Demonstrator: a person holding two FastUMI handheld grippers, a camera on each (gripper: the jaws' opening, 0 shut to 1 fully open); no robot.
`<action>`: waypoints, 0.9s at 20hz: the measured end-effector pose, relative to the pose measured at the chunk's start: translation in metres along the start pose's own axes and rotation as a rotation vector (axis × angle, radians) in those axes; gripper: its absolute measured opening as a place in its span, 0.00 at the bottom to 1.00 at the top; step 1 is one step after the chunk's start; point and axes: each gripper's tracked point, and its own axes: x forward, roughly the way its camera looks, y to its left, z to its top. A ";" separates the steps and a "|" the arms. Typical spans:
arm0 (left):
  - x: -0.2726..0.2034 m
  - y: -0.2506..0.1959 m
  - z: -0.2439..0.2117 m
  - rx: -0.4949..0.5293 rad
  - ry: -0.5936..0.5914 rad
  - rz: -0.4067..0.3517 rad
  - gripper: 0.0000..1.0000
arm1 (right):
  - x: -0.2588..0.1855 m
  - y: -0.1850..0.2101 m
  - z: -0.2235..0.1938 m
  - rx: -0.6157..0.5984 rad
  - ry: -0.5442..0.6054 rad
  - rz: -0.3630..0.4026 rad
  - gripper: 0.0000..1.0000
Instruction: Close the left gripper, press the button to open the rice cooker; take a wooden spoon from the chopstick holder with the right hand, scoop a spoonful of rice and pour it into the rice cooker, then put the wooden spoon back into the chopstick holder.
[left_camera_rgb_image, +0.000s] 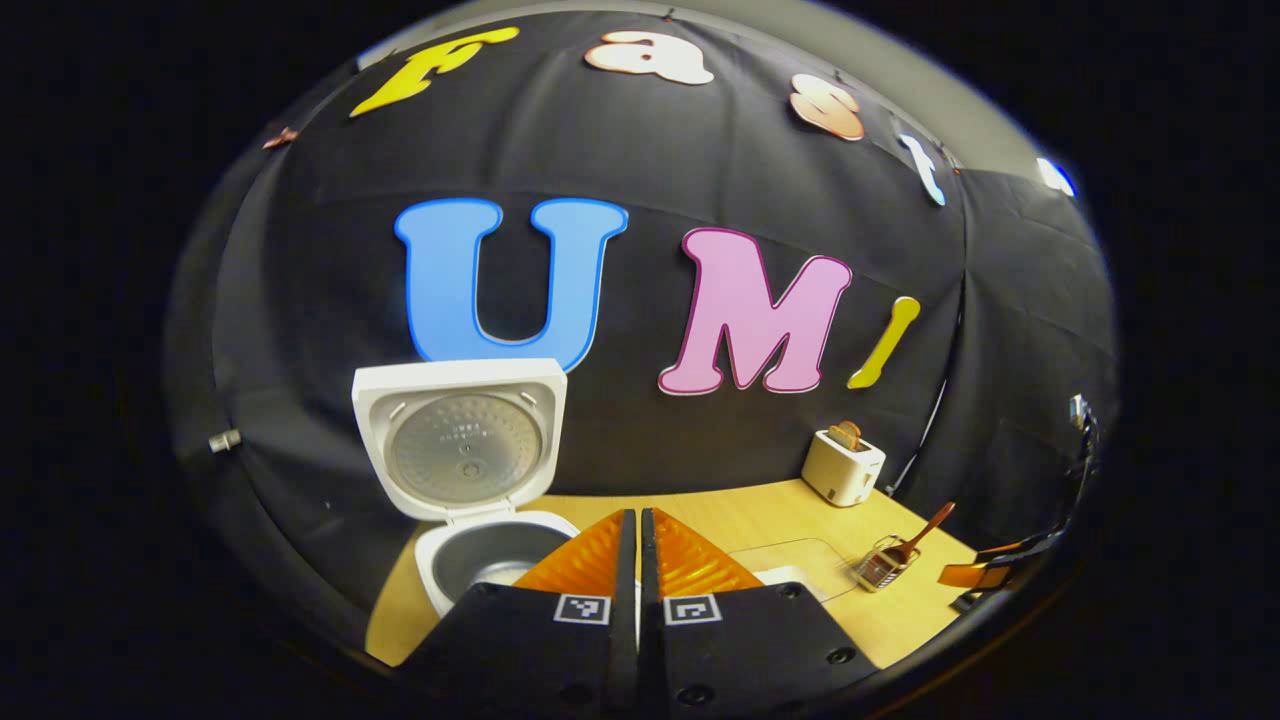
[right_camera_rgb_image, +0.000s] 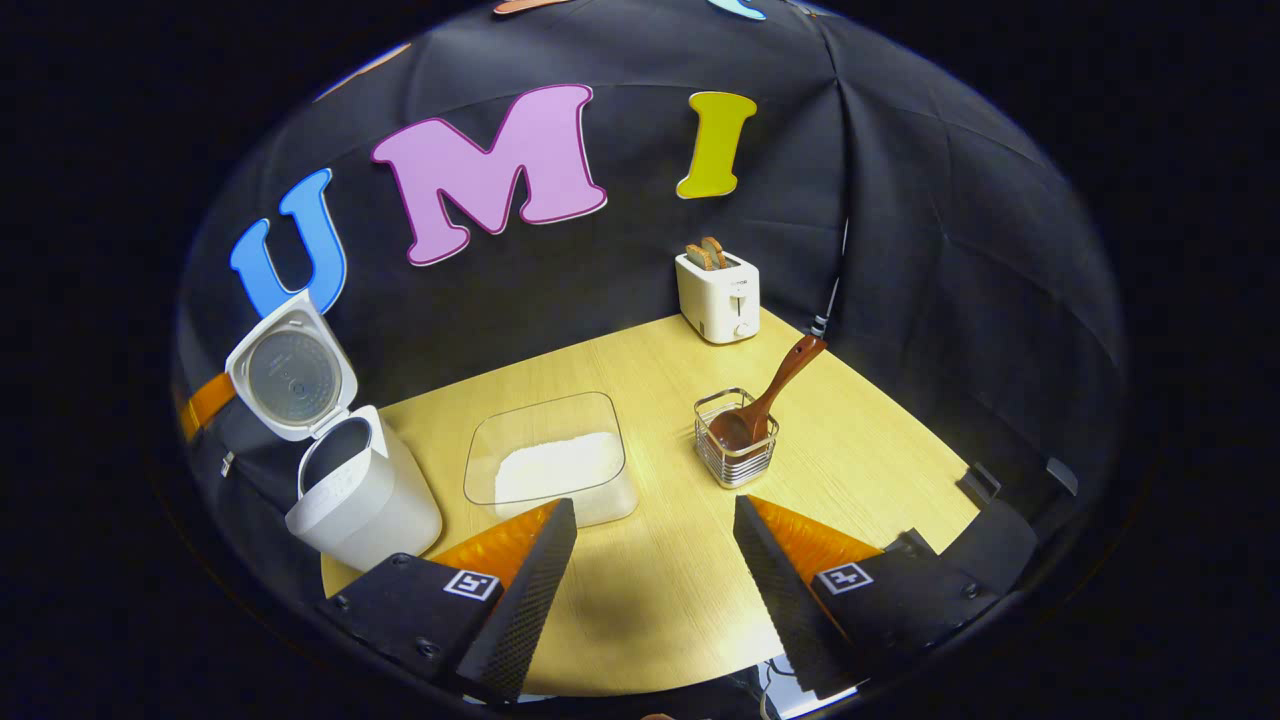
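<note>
Standing open on the wooden table (right_camera_rgb_image: 650, 570), the rice cooker (right_camera_rgb_image: 355, 490) has its lid up beside the rice container (right_camera_rgb_image: 550, 462), the wooden spoon (right_camera_rgb_image: 775, 390) resting in the chopstick holder (right_camera_rgb_image: 737, 452), while the left gripper (left_camera_rgb_image: 638, 560) has its fingers pressed together and the right gripper (right_camera_rgb_image: 655, 560) has its fingers spread.

Your left gripper (left_camera_rgb_image: 637, 520) has its two orange fingers (left_camera_rgb_image: 585, 560) pressed together with nothing between them, pointing across the table (left_camera_rgb_image: 740, 520). Just beyond them on the left stands the rice cooker (left_camera_rgb_image: 480, 555), its lid (left_camera_rgb_image: 462, 440) raised upright and the grey inner pot open to you. To the right of your fingers lies a clear container (left_camera_rgb_image: 790, 560), partly hidden. Farther right is the wire chopstick holder (left_camera_rgb_image: 880, 568) with the wooden spoon (left_camera_rgb_image: 925, 530) leaning out of it. A white toaster (left_camera_rgb_image: 842, 468) stands at the far right, against the wall. The other gripper (left_camera_rgb_image: 985, 572) shows at the right edge.
</note>
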 end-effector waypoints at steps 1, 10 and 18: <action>-0.002 -0.005 -0.012 -0.041 0.027 -0.001 0.06 | 0.006 -0.006 0.005 0.004 -0.002 -0.002 0.99; -0.003 -0.043 -0.073 -0.157 0.143 0.081 0.10 | 0.080 -0.085 0.024 0.099 0.076 -0.002 0.99; 0.001 -0.101 -0.079 -0.094 0.146 0.097 0.77 | 0.160 -0.123 0.028 0.133 0.132 0.073 0.99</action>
